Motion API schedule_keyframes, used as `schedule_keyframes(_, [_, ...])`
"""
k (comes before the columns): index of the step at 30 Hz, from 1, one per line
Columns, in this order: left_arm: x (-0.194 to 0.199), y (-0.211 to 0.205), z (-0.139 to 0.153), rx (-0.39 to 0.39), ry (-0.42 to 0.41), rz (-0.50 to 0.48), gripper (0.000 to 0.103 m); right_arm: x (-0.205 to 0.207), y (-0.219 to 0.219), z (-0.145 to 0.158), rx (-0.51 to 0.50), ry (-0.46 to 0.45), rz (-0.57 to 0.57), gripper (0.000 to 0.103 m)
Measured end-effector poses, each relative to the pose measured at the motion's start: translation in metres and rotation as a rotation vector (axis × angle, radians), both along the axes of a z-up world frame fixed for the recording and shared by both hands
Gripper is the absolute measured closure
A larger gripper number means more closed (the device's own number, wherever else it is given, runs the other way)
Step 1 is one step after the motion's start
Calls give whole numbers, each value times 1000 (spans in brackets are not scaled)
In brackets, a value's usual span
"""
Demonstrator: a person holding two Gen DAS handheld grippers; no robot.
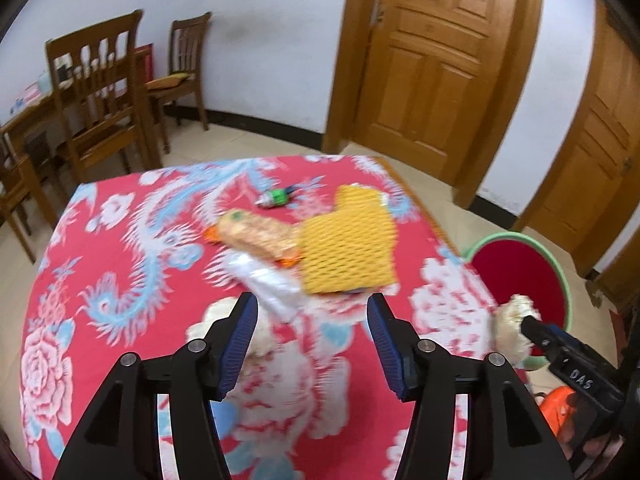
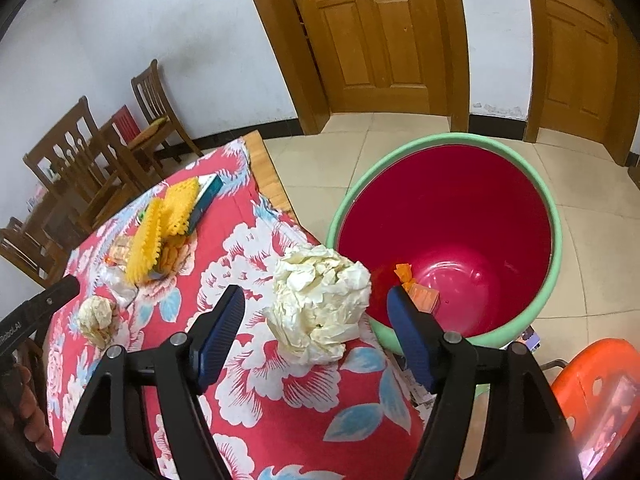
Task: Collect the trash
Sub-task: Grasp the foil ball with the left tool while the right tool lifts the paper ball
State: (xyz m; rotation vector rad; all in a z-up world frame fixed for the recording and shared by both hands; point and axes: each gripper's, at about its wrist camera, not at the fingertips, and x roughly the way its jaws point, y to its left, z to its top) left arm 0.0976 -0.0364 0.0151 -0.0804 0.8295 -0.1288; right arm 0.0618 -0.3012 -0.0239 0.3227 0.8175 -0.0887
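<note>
On the red flowered tablecloth [image 1: 120, 264] lie a yellow foam net [image 1: 346, 240], an orange snack wrapper [image 1: 256, 236], a clear plastic wrapper [image 1: 268, 284] and a small green-labelled piece [image 1: 276, 198]. My left gripper [image 1: 312, 308] hovers open just short of them, with nothing between its pads. A small crumpled paper ball [image 2: 96, 316] lies by its left finger. My right gripper [image 2: 316, 300] is open around a large crumpled paper ball [image 2: 320, 292] at the table's edge, with gaps on both sides. Beside the table stands a red bucket with a green rim [image 2: 556, 240].
Orange wrapper scraps [image 2: 416, 284] lie in the bucket. A blue box [image 2: 206, 196] sits under the foam net's far end. Wooden chairs [image 1: 100, 92] stand beyond the table at left, wooden doors [image 1: 432, 60] behind it. An orange stool [image 2: 592, 392] is at lower right.
</note>
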Motion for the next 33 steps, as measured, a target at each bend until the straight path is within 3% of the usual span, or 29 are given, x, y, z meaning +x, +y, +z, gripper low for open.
schedule_keyframes(10, [9,30,-35,39,69,93,45,15,4,-16,-27,61,-4,29])
schedule_keyframes(17, [17,46,-55,10,113,125,45,21,8,-26,-12,86,0,29])
schedule_keyframes(20, [17,51,-59,-19,115,131,46,22,9,-30,1,91,2,37])
schedule_keyframes(22, [17,52,-60,-23,111,134,58,22,8,-33,10,97,3,43])
schedule_keyframes(25, [16,53,-60,-29,105,138,64,23,7,-37,19,100,0,51])
schedule_keyframes(33, [13,58,-58,-47,90,134,70,20,4,-37,17,78,-2,59])
